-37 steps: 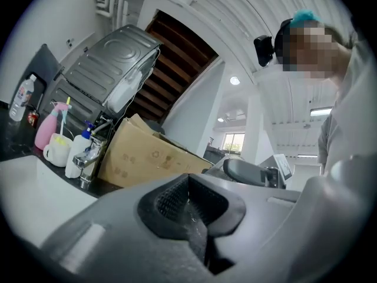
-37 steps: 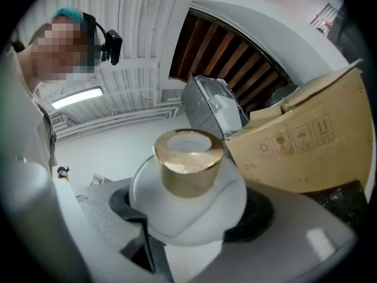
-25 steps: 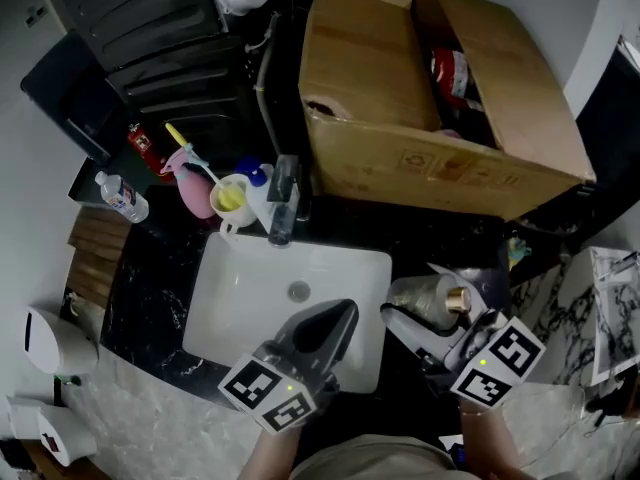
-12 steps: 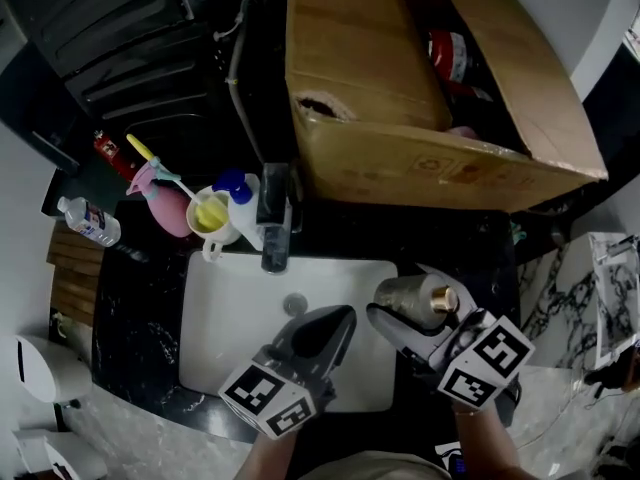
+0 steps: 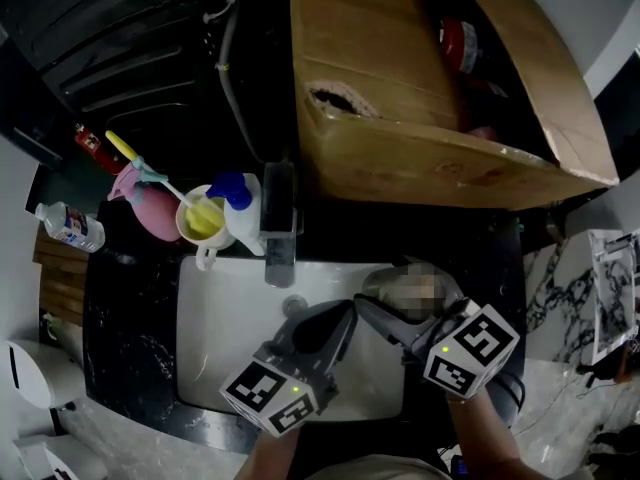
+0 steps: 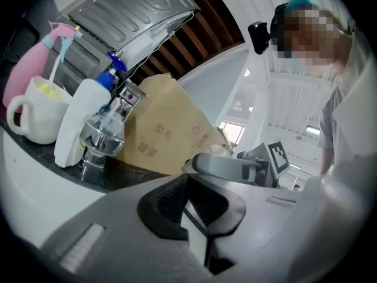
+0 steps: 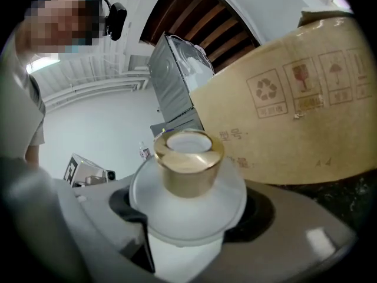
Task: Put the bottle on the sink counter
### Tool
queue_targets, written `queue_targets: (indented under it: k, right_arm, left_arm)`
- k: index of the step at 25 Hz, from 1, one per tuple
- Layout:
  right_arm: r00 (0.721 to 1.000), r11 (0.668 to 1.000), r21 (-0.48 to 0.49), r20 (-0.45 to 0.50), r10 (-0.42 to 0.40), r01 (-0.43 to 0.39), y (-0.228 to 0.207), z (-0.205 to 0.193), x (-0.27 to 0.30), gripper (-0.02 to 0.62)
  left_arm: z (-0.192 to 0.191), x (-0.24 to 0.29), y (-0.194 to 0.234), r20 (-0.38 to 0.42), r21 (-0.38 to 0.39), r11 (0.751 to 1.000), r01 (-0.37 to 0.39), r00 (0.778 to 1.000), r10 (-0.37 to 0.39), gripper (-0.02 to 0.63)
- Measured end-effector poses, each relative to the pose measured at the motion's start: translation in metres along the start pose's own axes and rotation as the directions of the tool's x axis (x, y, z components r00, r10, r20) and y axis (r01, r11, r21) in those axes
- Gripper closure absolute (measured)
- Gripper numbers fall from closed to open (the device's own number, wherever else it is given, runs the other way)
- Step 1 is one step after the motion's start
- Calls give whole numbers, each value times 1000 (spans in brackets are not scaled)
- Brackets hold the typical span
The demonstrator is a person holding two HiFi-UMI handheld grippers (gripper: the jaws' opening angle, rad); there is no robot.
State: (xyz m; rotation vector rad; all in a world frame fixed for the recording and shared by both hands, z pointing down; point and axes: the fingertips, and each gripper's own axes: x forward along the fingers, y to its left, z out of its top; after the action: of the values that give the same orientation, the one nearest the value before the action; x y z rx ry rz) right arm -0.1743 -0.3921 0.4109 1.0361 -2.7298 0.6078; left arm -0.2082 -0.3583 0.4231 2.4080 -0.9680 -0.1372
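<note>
A frosted bottle (image 7: pixel 187 187) with a gold neck sits between the jaws of my right gripper (image 7: pixel 188 220), which is shut on its shoulder. In the head view the bottle (image 5: pixel 385 286) hangs over the back right corner of the white sink (image 5: pixel 215 353), partly under a mosaic patch. The right gripper (image 5: pixel 385 313) comes in from the lower right. My left gripper (image 5: pixel 340 320) is over the sink basin just left of it, shut with nothing between its jaws (image 6: pixel 191 202). Black counter (image 5: pixel 130 308) surrounds the sink.
A large open cardboard box (image 5: pixel 420 98) stands on the counter behind the sink. A chrome faucet (image 5: pixel 280 228) stands at the back rim. Left of it are a white spray bottle (image 5: pixel 243 218), a mug (image 5: pixel 205 223), a pink bottle (image 5: pixel 150 208) and a small water bottle (image 5: pixel 68 225).
My right gripper has carried the bottle up and left, from the counter's right side toward the sink's back right corner. The left gripper has stayed over the basin.
</note>
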Motion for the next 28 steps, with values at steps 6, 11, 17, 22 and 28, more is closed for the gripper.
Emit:
queue_targets:
  k: [6,11,17,22,28]
  right_arm:
    - [997,999,-18,-64,-44,43,-21,-18,26,258]
    - [990,993,-79,-106,-95,87,-39,-25,41,258]
    - [980,978,-172,-145,-140,115,-57,-28,67,258]
    - [965,966,-216,-189,-181,140,-74,-33,84,258]
    - [948,946,-280,-220,-229,163,-90,-38,96,258]
  left_arm:
    - [-13,11,19,-26,-15,1000,-1,1000,0,600]
    - [-23,16,28,-50,-17,1000,10,999,-10,600]
    - [-25,16,42,-41,-20,1000,-3,999,3,600]
    - [-29,15,46,-48,-24,1000,-11,999,9,600]
    - [-31,14,46,-47,-50,999,1,999,-3,600]
